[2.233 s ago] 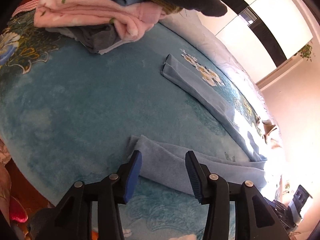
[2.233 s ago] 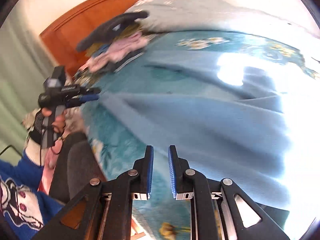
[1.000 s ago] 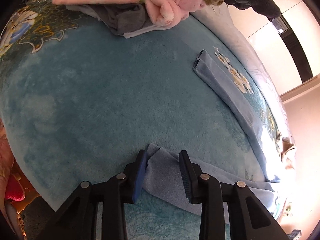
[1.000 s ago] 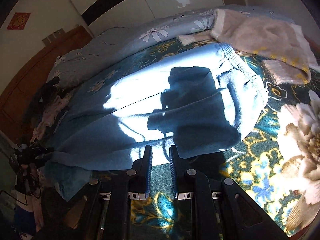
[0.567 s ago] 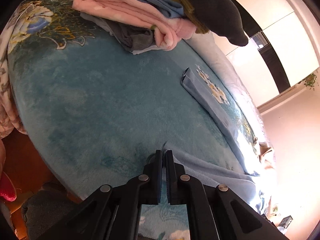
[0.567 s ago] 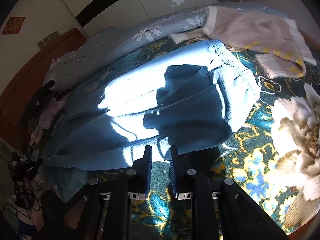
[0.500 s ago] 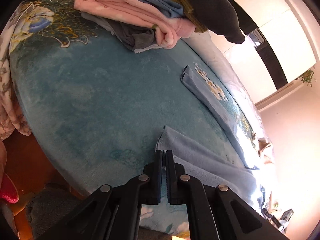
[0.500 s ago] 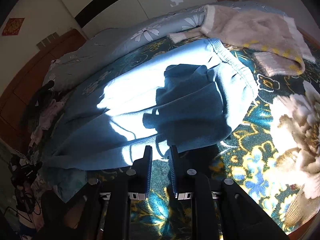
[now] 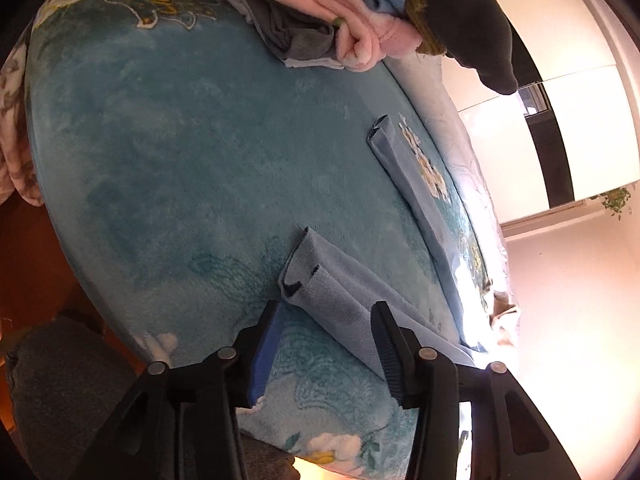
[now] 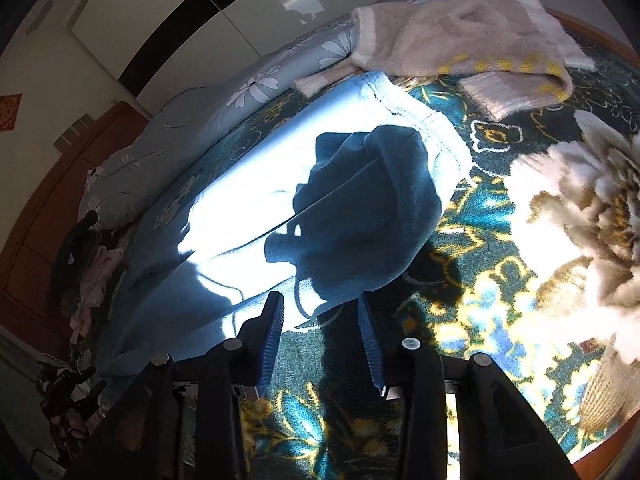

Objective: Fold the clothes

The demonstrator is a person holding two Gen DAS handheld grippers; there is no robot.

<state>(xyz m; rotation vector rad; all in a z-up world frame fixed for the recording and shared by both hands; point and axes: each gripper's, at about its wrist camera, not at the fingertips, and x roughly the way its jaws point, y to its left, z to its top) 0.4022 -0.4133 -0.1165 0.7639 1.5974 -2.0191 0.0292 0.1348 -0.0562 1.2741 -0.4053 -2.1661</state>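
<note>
Light blue trousers lie spread along the bed. In the left wrist view the near leg's cuff (image 9: 316, 276) lies rumpled on the teal blanket (image 9: 168, 152), just ahead of my open, empty left gripper (image 9: 326, 344); the other leg (image 9: 404, 164) stretches further back. In the right wrist view the waistband end (image 10: 424, 128) lies partly in shadow, and my open, empty right gripper (image 10: 322, 328) sits at the trousers' near edge (image 10: 280, 280).
A pile of folded clothes (image 9: 352, 24), pink, grey, blue and black, sits at the head of the bed. A beige fuzzy sweater (image 10: 460, 52) lies past the waistband. A floral duvet (image 10: 248, 92) runs along the far side. The bed's edge is near both grippers.
My left gripper was shut on the near leg's cuff and has opened, leaving the cuff on the blanket. My right gripper has opened from nearly shut and moved closer to the waist end.
</note>
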